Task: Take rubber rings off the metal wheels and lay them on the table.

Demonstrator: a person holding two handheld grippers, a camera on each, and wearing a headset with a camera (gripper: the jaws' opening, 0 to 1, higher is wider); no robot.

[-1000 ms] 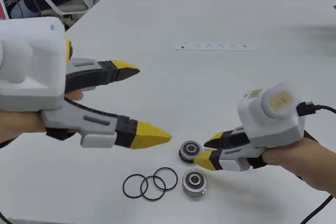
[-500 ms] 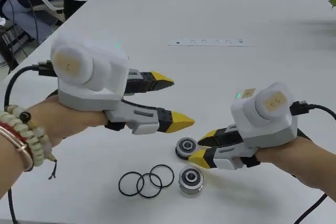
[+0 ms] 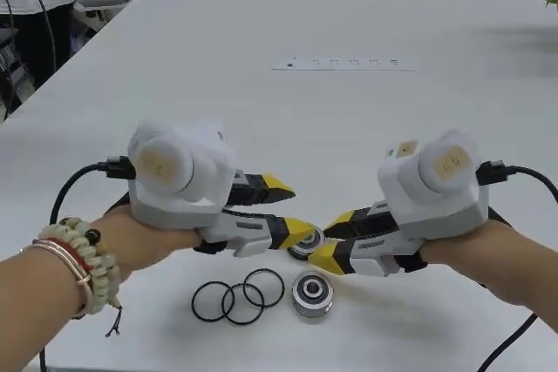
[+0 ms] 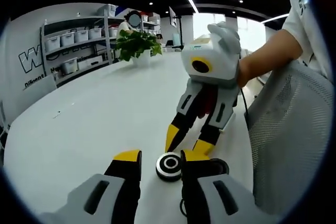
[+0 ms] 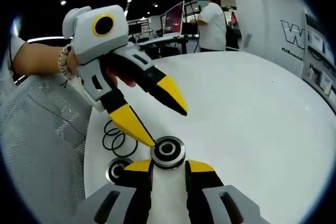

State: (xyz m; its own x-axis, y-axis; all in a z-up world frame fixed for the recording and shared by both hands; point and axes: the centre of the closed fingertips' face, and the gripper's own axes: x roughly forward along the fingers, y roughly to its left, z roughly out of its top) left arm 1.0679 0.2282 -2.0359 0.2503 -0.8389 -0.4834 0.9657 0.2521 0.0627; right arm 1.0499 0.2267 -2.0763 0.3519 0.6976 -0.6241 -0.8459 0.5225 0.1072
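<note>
Head view: left gripper (image 3: 299, 209) and right gripper (image 3: 324, 241) are meeting tip to tip, both with jaws apart, around one metal wheel (image 3: 304, 245) on the table (image 3: 366, 119). A second wheel (image 3: 312, 294) is lying beside three loose rubber rings (image 3: 237, 295).
Left gripper view: the metal wheel is sitting just ahead of the spread jaws.
Right gripper view: the metal wheel is sitting at the parted tips, not clamped.

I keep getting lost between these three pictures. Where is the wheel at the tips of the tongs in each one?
Head view: wheel low centre, partly hidden between left tongs and right tongs.
Left gripper view: bottom centre, between its own tips.
Right gripper view: low centre, at its own tips.
Shared landmark: the tongs' yellow tips, close around it in every view.
</note>
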